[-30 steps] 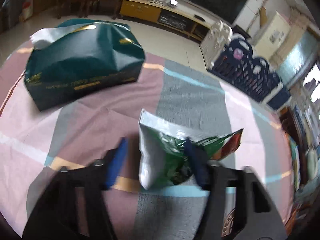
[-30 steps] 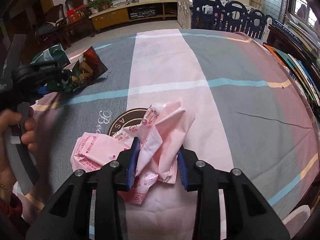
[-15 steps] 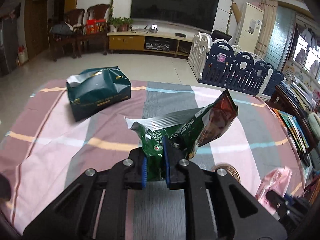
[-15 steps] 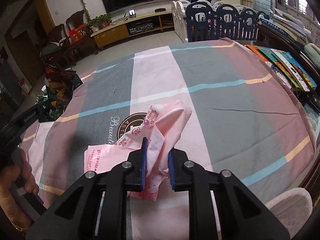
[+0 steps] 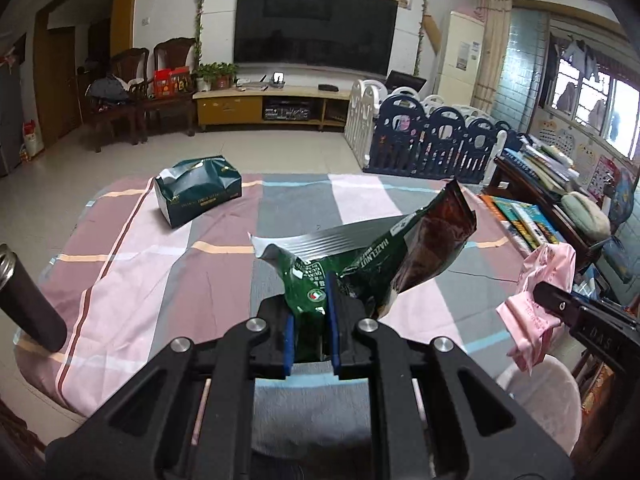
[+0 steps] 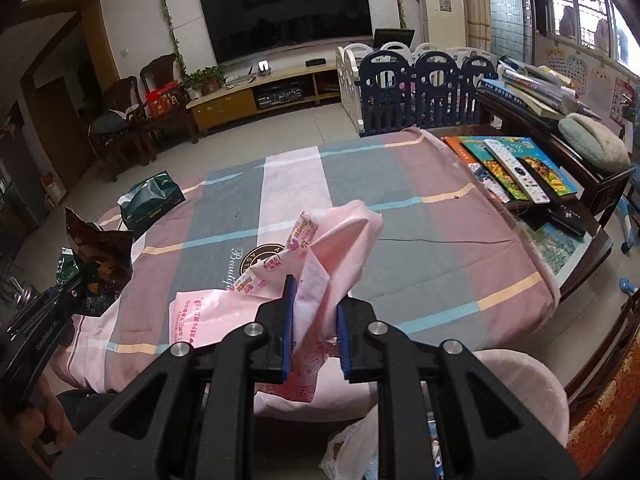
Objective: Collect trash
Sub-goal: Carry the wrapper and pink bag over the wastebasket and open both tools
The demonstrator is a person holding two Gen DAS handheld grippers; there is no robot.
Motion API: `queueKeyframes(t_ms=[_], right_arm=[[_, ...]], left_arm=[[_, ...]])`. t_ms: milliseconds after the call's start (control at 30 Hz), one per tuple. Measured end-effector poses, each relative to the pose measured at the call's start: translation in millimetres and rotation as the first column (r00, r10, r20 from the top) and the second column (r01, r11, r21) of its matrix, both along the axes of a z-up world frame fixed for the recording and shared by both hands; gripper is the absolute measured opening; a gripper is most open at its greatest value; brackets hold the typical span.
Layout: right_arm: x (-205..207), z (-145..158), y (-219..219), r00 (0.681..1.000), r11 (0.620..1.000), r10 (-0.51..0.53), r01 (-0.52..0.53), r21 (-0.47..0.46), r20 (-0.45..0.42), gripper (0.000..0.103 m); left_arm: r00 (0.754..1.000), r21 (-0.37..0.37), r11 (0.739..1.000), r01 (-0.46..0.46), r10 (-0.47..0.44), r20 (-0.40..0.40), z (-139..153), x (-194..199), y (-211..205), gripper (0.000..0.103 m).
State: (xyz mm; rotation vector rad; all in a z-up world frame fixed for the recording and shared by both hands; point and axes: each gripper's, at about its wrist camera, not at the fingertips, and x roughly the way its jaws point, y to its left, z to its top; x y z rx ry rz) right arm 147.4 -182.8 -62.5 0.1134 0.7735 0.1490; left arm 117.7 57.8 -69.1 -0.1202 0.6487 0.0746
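My left gripper (image 5: 311,312) is shut on a crumpled green and brown snack wrapper (image 5: 380,256), held up above the striped tablecloth (image 5: 160,264). My right gripper (image 6: 314,316) is shut on a crumpled pink plastic wrapper (image 6: 320,256), also lifted off the cloth. In the left wrist view the pink wrapper (image 5: 536,300) hangs at the right from the right gripper's black finger. In the right wrist view the snack wrapper (image 6: 96,256) shows at the left edge. A pale pink bin (image 6: 532,392) with a plastic bag (image 6: 352,452) inside stands below the table's near edge.
A dark green tissue box (image 5: 198,190) sits at the table's far left. A dark metal flask (image 5: 24,300) stands at the left edge. Books and remotes (image 6: 516,168) cover a side table on the right. A person's hand (image 6: 36,420) holds the left gripper.
Both grippers closed on their wrappers and lifted them off the cloth, pulling back and up from the table. The tissue box now looks much farther away.
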Motion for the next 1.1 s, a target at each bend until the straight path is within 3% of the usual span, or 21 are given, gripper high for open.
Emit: queueKeyframes(t_ms=[133,267,500,633,800,867,967,1000,1100], right_arm=[[-37,25,-31,0.999,0.999,-0.009,0.011,-0.030,0.049,0.019],[-77,39,-80,0.997,0.998,-0.037,0.041,-0.048,0.070,0.019],[-137,28,-164,0.990,0.989,-0.131,0.134,-0.062,0.044,0.019],[-145,9,-182,0.990,0.986,-0.141,0.141,-0.089,0.008,0.019],[-146,-3,-192,0.990,0.985,-0.141,0.137,-0.107,-0.028,0.019],[-146,-7,-196,0.988,0.985,-0.145,0.140,-0.102,-0.043,0.019],[-147,-12,-197,0.989,0.988,-0.131,0.125,-0.092,-0.065,0.019],[-148,-14,-197,0.990,0.989,-0.126,0.119,-0.093,-0.068,0.020],[-148,-18,-191,0.990,0.991,-0.109,0.102,-0.084,-0.086,0.028]], left_arm=[[0.998,-0.019,0.998,0.058,-0.058,0.013,16,-32,-25,0.014],[0.980,-0.054,0.979,0.199,-0.200,-0.012,19,-62,-71,0.014],[0.887,-0.060,0.898,0.437,-0.441,-0.136,-5,-94,-165,0.014],[0.840,-0.016,0.857,0.515,-0.508,-0.191,-21,-98,-201,0.014],[0.783,-0.069,0.821,0.566,-0.562,-0.268,-44,-87,-221,0.015],[0.757,-0.096,0.808,0.581,-0.580,-0.300,-54,-85,-230,0.018],[0.737,-0.126,0.802,0.584,-0.588,-0.331,-66,-82,-236,0.053],[0.746,-0.126,0.809,0.574,-0.581,-0.326,-65,-80,-234,0.060],[0.787,-0.100,0.836,0.539,-0.543,-0.294,-54,-80,-223,0.066]])
